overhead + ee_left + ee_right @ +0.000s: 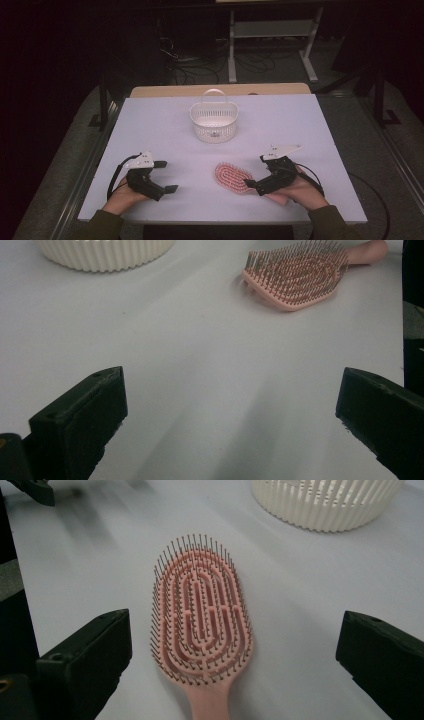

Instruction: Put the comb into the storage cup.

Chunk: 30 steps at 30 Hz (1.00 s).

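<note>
- While both grippers rest low on the table (150, 120), a pink brush (202, 615) is framed between the wide-open jaws of the right gripper (256, 171), bristles up, its handle pointing back toward the jaw roots.
- Nothing is held by the left gripper (165, 176); its jaws are spread over bare table, with the brush seen ahead and to their right, well apart from them.
- A white basket (214, 120) is seen beyond the brush, past the jaw tips.
- The brush is judged light and stiff, its plastic likely slippery and its bristles springy.
- A hold across the narrow handle or neck is judged firmer than one on the bristled head.
</note>
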Each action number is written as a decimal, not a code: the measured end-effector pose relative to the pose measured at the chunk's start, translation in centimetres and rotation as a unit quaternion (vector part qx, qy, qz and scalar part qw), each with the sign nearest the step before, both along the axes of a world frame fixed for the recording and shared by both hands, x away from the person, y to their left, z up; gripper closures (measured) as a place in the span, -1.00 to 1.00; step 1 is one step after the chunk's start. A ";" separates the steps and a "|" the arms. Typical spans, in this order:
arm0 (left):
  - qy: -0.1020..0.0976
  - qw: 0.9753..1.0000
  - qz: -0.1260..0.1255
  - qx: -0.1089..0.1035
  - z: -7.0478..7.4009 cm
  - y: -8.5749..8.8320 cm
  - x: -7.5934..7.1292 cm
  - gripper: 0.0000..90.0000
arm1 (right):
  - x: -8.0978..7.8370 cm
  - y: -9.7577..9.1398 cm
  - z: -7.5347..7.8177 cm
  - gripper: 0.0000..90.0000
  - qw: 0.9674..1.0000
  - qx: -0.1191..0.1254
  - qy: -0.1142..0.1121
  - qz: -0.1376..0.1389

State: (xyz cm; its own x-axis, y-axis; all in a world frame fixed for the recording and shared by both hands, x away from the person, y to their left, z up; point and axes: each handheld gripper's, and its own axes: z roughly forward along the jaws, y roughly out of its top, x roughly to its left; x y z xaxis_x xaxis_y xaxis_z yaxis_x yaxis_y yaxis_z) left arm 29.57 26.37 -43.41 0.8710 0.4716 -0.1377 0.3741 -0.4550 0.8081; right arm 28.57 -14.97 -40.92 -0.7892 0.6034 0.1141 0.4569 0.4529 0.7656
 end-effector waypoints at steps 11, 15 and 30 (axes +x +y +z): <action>0.000 1.000 -0.001 0.000 0.0 0.0 0.0 -1.00 | -0.1 0.9 -0.3 -0.92 1.000 -0.011 0.007 0.014; 0.000 1.000 -0.004 0.003 0.0 -0.1 0.0 -1.00 | 0.0 0.9 -0.5 -0.89 1.000 -0.018 0.011 0.019; 0.000 1.000 -0.001 0.001 0.0 0.0 0.0 -1.00 | -0.1 0.9 -0.9 -0.65 0.997 -0.062 0.034 0.040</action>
